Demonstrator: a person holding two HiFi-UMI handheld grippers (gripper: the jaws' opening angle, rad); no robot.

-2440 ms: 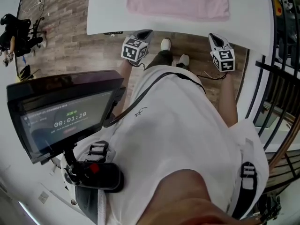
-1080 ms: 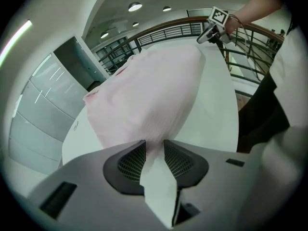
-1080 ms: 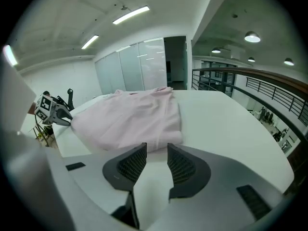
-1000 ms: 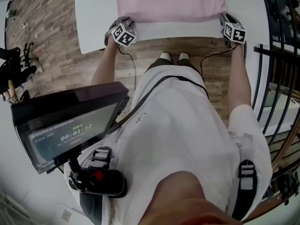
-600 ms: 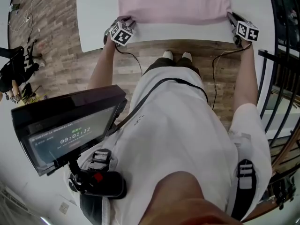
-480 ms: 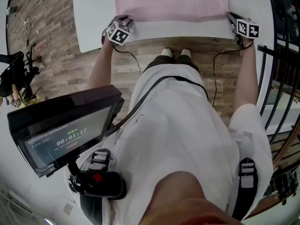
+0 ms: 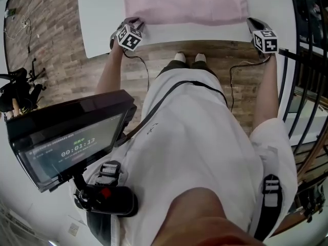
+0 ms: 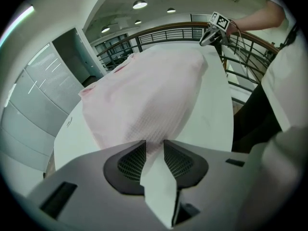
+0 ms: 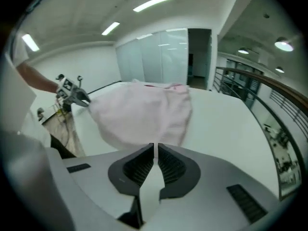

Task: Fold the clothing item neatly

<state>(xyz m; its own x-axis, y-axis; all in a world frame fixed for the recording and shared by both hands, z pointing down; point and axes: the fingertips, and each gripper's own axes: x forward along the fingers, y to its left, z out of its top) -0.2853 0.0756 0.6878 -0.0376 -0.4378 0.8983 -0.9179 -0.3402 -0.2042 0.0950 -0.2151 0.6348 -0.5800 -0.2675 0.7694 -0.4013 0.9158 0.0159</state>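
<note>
Mostly out of sight, the pink garment (image 7: 184, 4) runs off the head view at 12 o'clock, so only its near hem and lower body show. Its far end is too small to read in either gripper view. It lies flat on a white table (image 7: 102, 14).

At 11 o'clock the left gripper (image 8: 154, 147) has the near left corner between its jaws, which stand narrowly apart and pinch a tapering fold of cloth. At 1 o'clock the right gripper (image 9: 155, 150) has just been closing. Its jaws are almost together on a thin edge at the near right corner, though how much cloth they hold is hard to make out.

The cloth looks soft, with a fine waffle weave. The pads (image 8: 130, 161) are black and ribbed.
</note>
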